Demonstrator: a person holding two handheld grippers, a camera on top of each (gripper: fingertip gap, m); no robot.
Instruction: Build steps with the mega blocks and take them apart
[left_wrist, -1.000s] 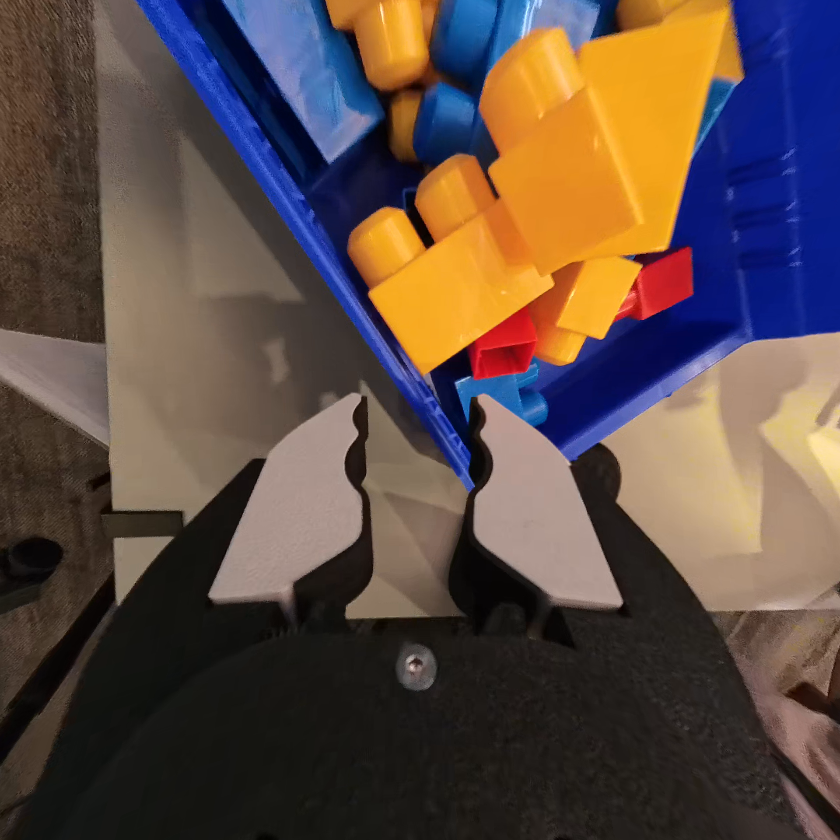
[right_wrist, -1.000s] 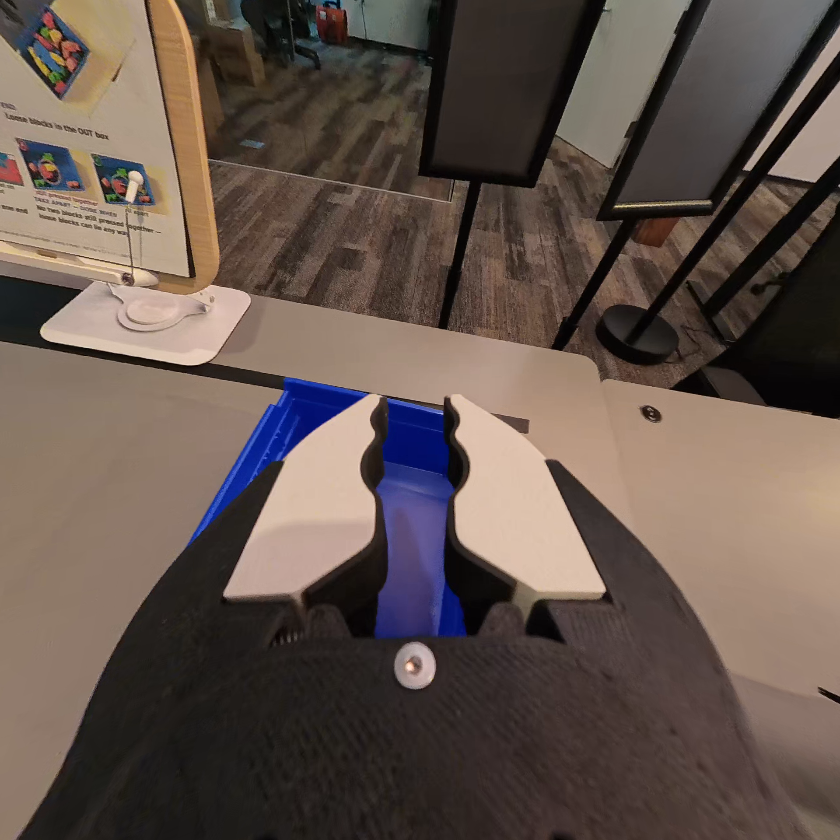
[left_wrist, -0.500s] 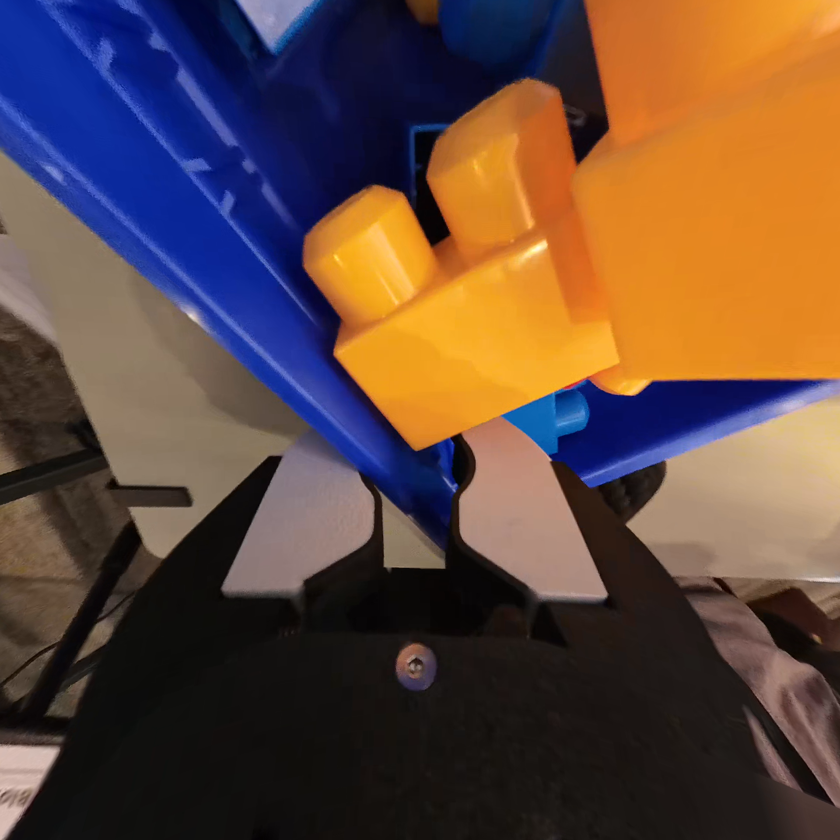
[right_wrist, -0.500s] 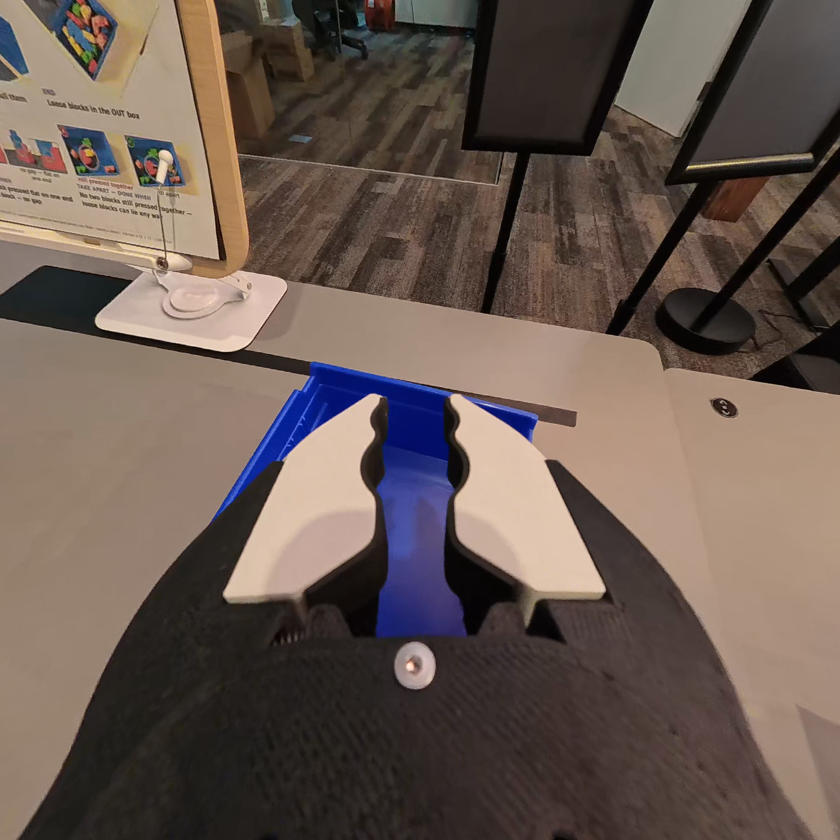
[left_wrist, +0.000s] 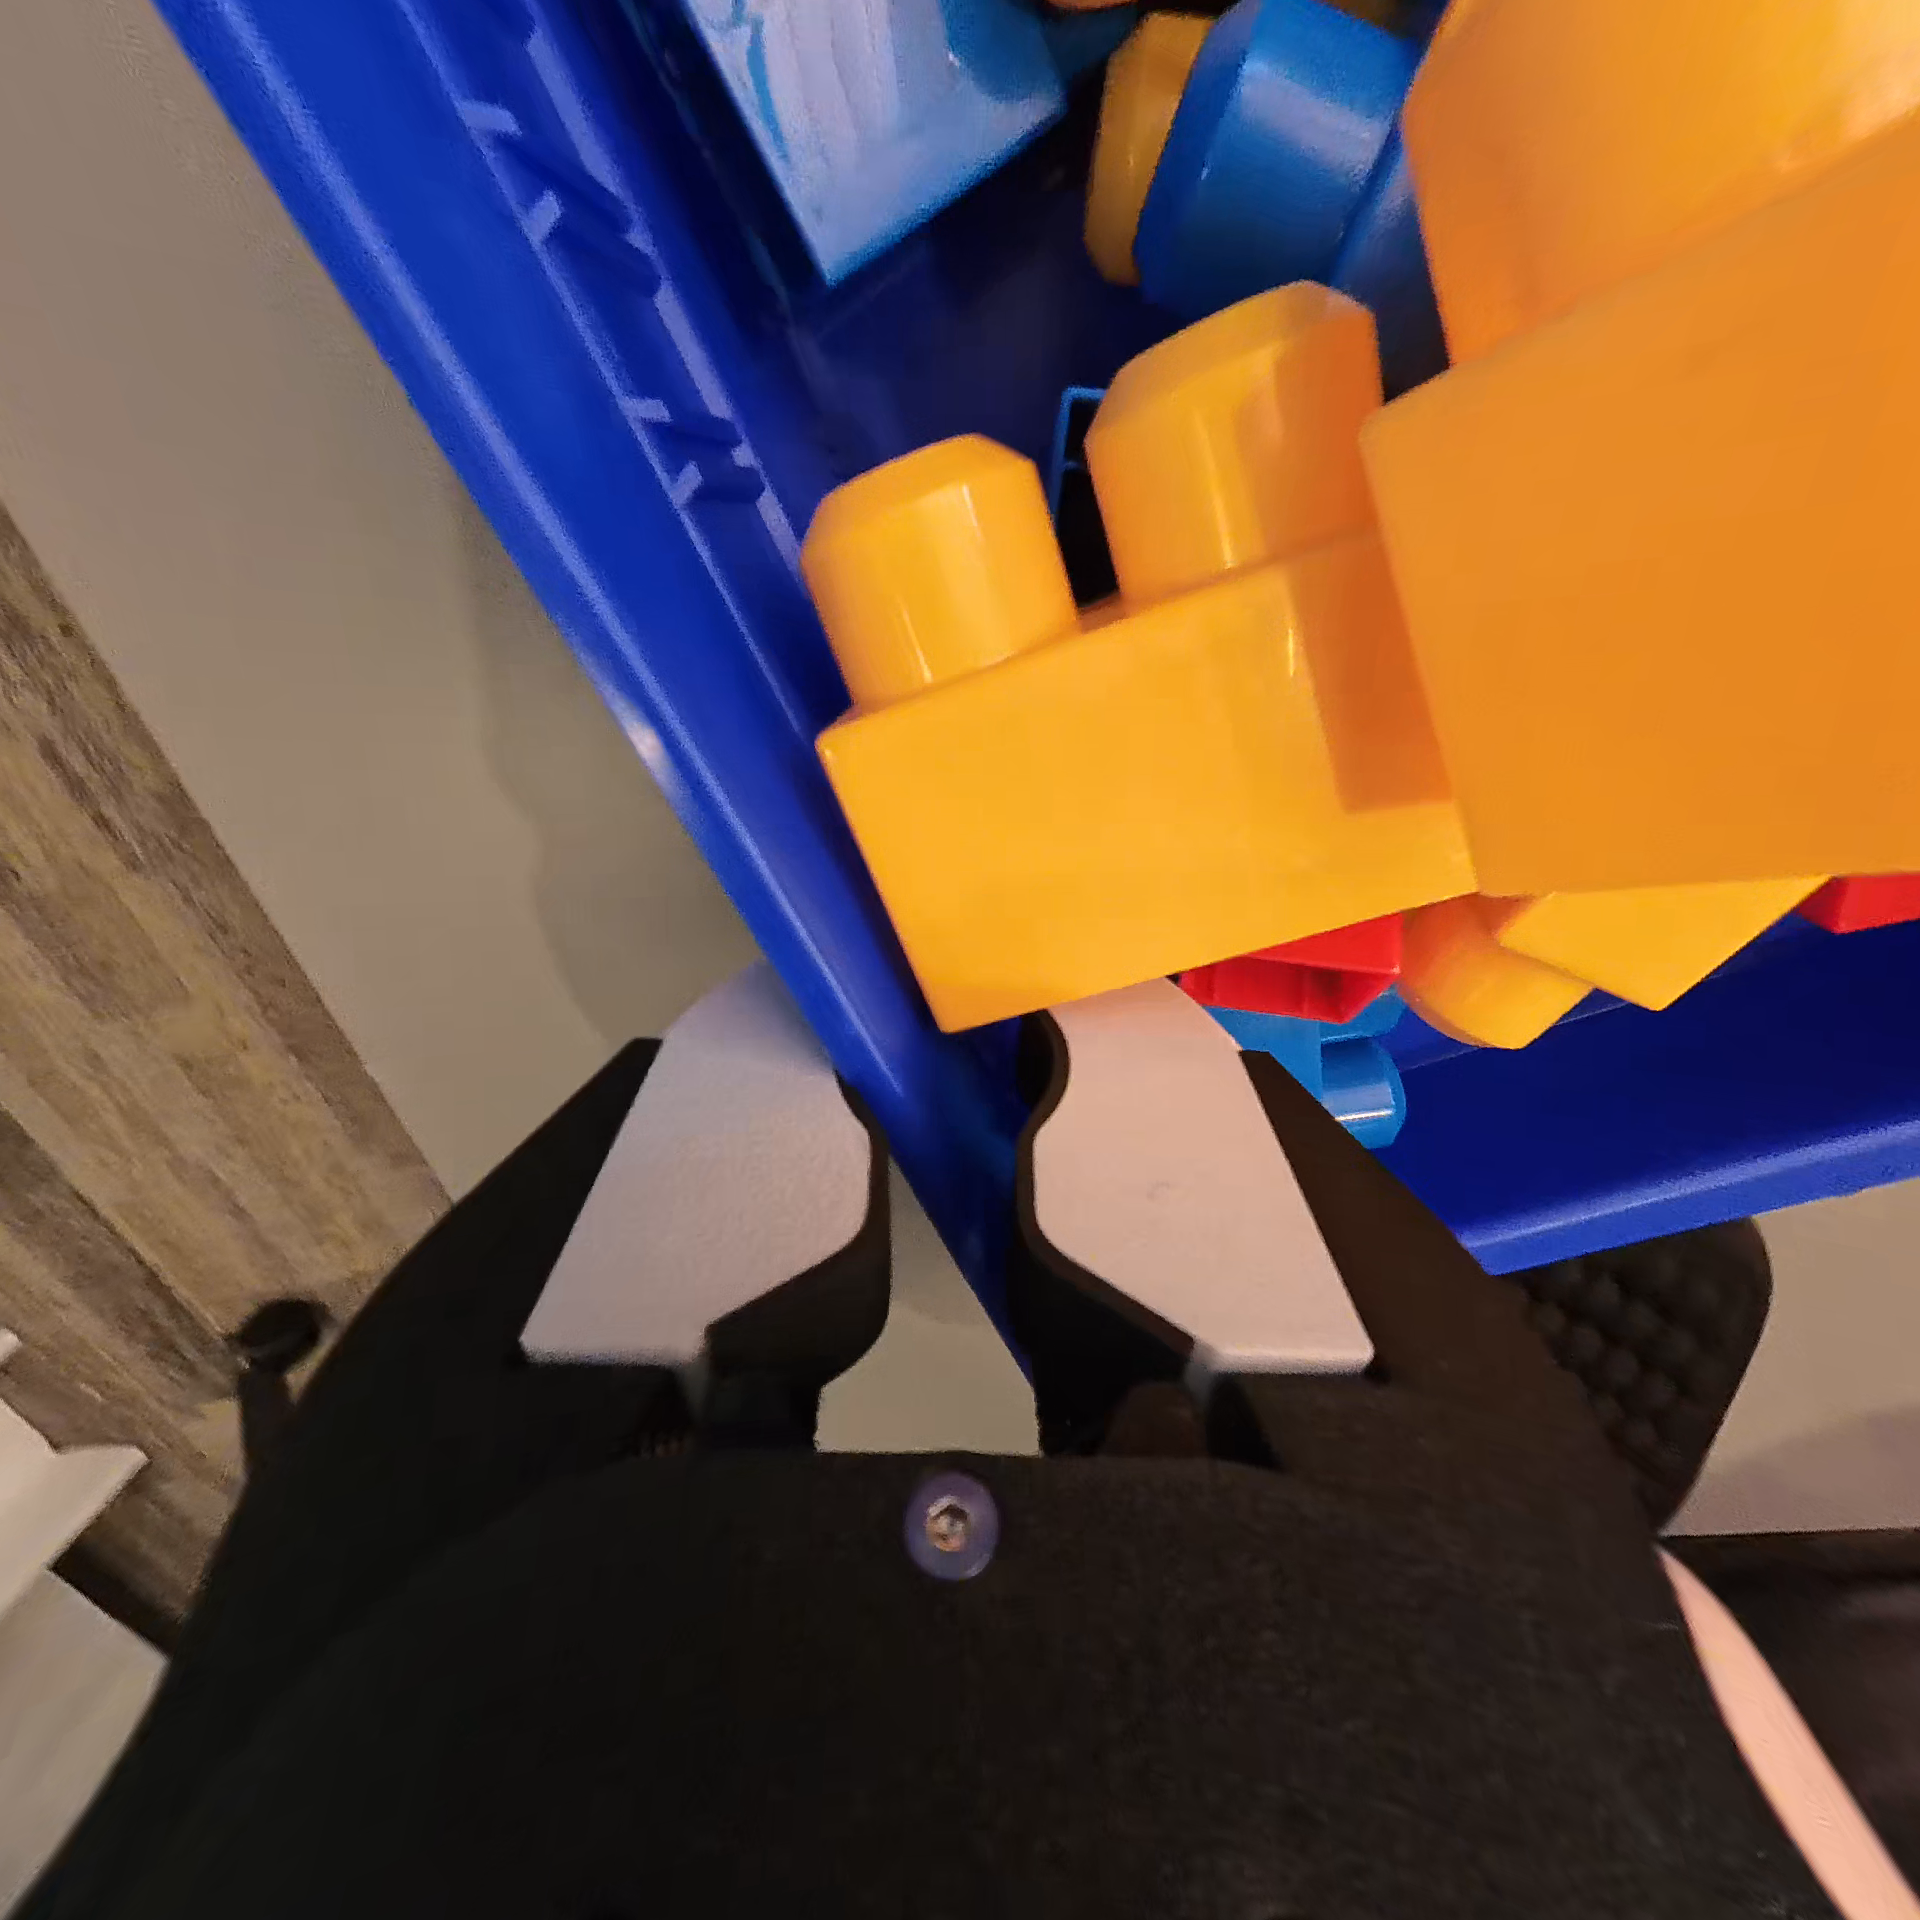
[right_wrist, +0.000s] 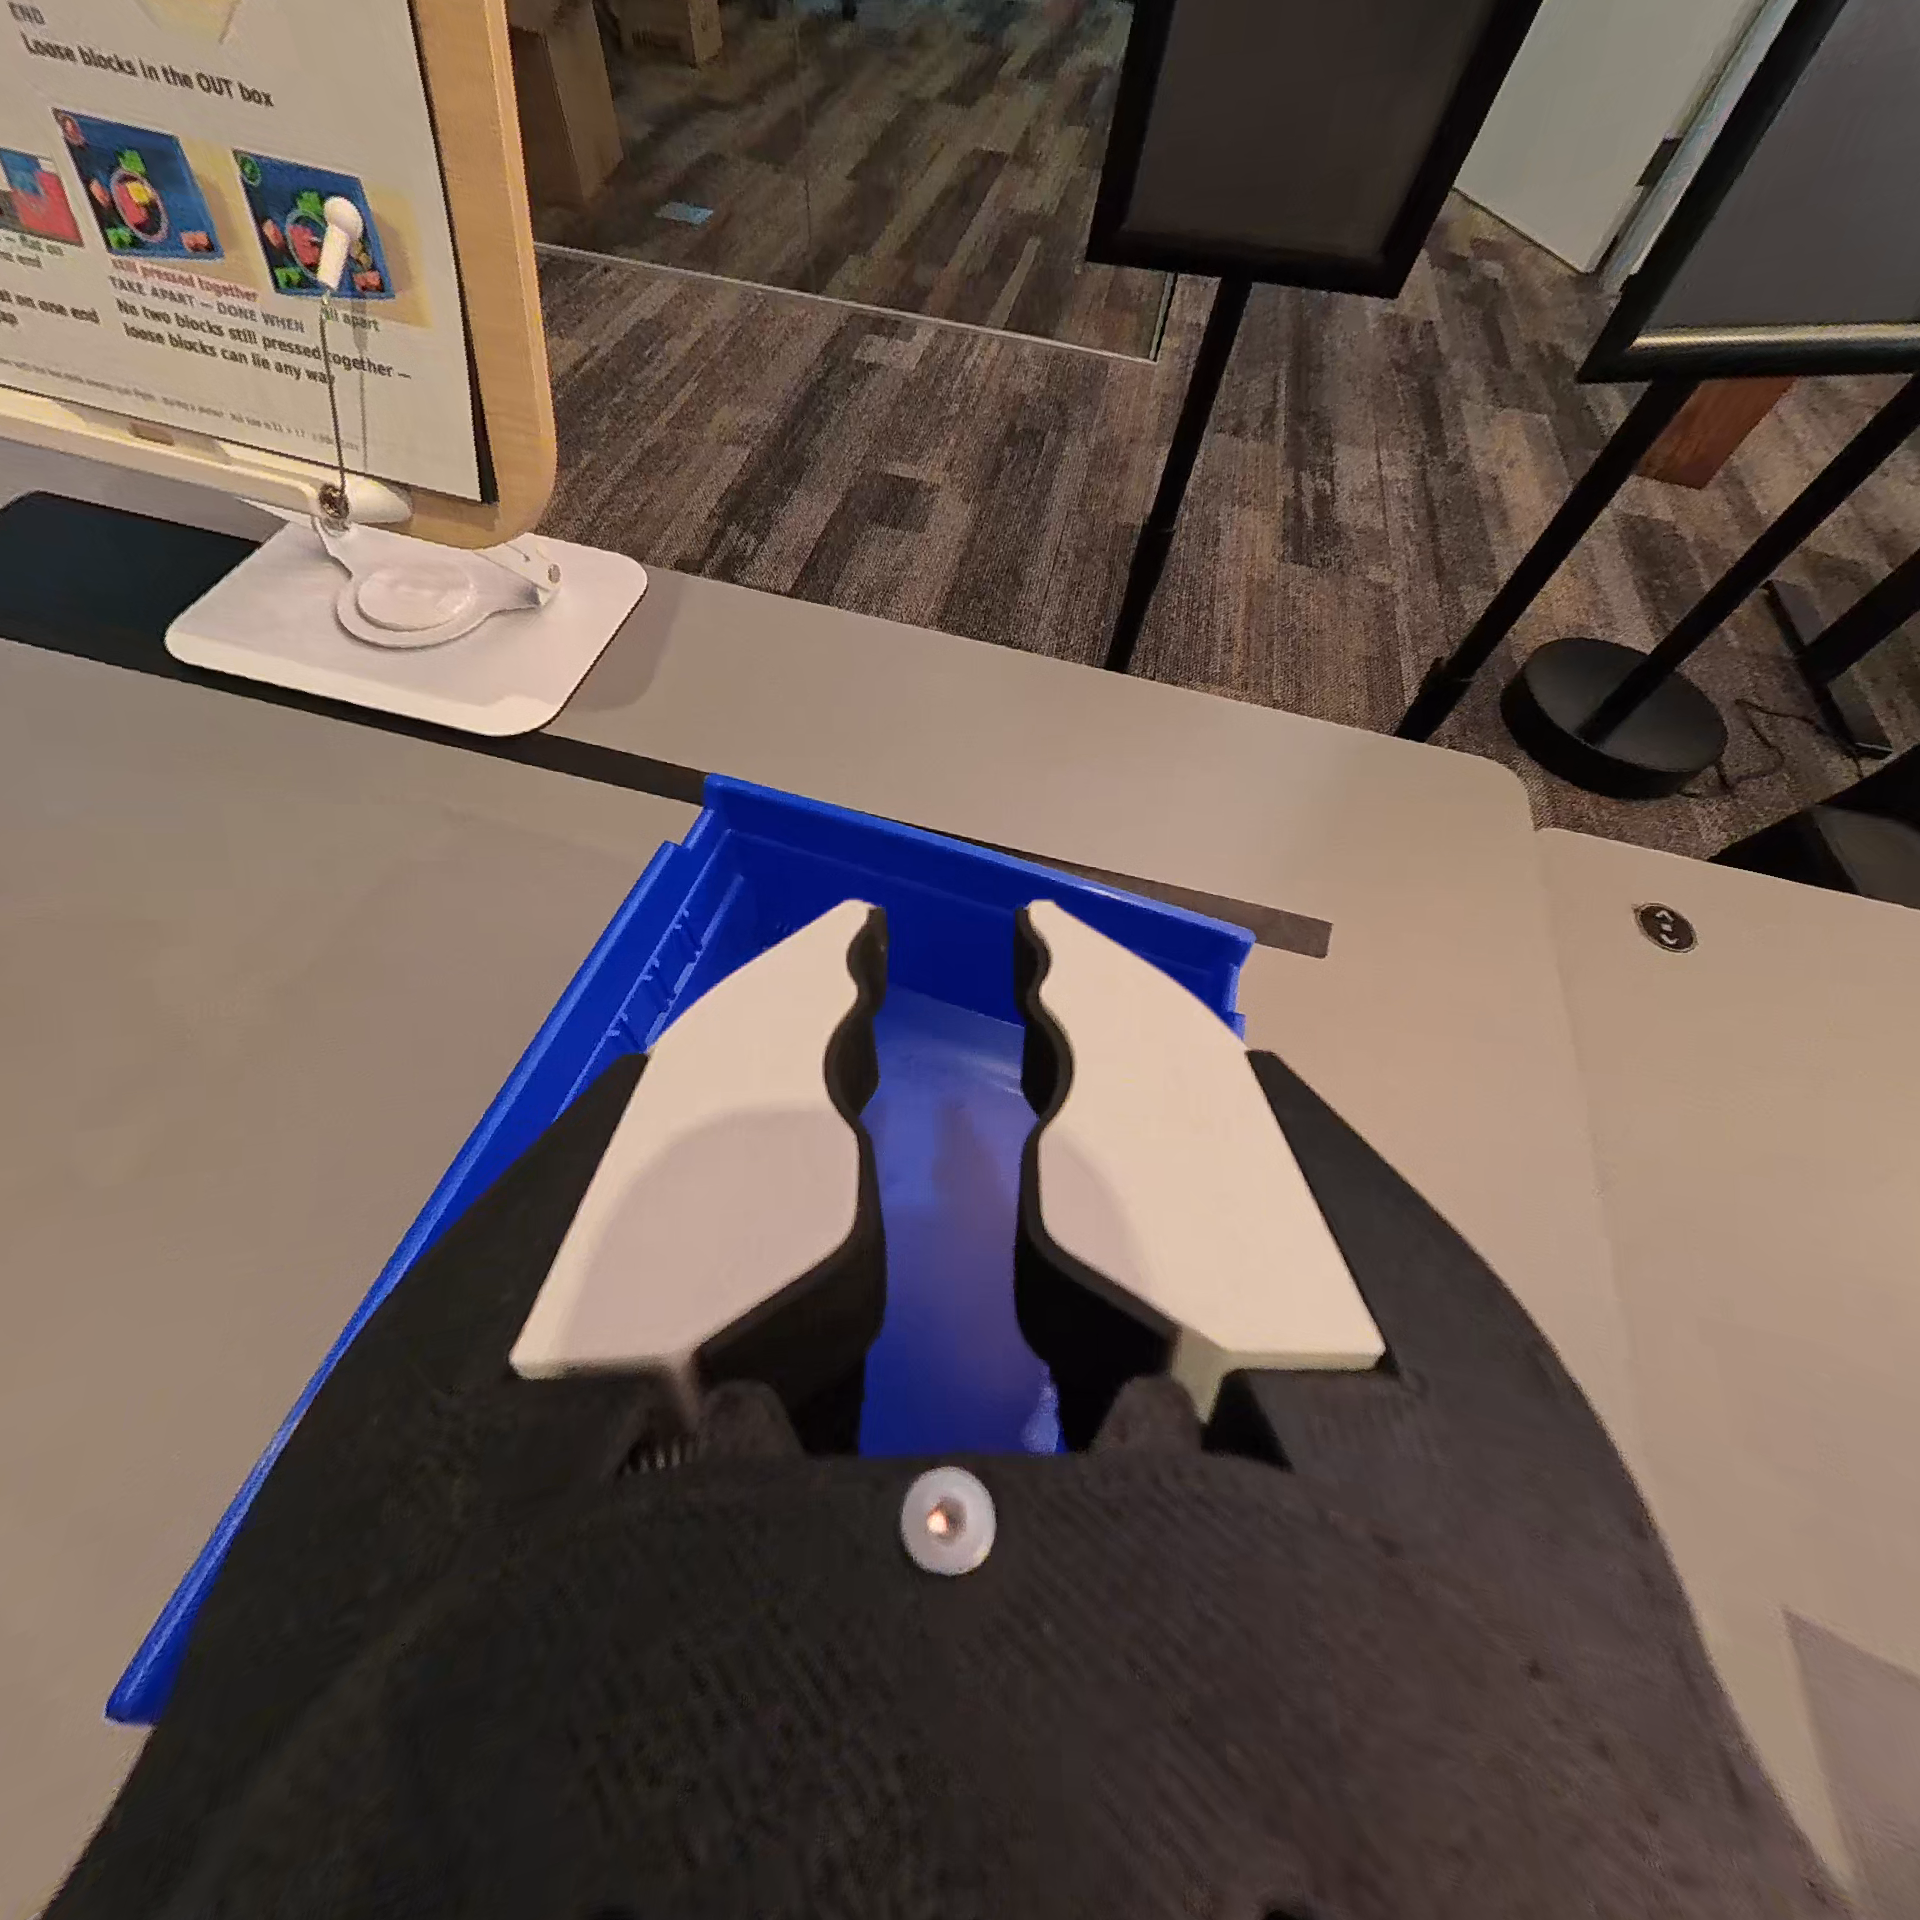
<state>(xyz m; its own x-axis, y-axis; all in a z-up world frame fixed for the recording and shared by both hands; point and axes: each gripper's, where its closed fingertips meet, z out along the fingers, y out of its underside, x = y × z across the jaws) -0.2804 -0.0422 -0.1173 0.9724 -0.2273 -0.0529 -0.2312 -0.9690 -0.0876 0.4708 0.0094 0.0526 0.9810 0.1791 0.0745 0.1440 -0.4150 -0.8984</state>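
Note:
In the left wrist view a blue bin (left_wrist: 582, 416) holds several mega blocks: a yellow two-stud block (left_wrist: 1122, 769) against its wall, a larger yellow block (left_wrist: 1662, 520) over it, a red block (left_wrist: 1299, 971) beneath, and blue blocks (left_wrist: 904, 135) farther in. My left gripper (left_wrist: 914, 1003) straddles the bin's wall near its corner, one finger outside and one inside, shut on the wall. In the right wrist view my right gripper (right_wrist: 951, 914) hovers over a second blue bin (right_wrist: 935, 831) whose visible floor is bare. Its jaws stand apart with nothing between them.
Both bins stand on a grey table (right_wrist: 260, 987). An instruction board (right_wrist: 239, 208) on a white base (right_wrist: 416, 644) stands at the back left. Black floor stands (right_wrist: 1610, 707) rise beyond the table's far edge. Floor (left_wrist: 125, 935) shows left of the table.
My left gripper moved forward onto the bin's corner and narrowed onto its wall; the bin now sits closer and at a shifted angle. My right gripper drew back slightly over the empty bin.

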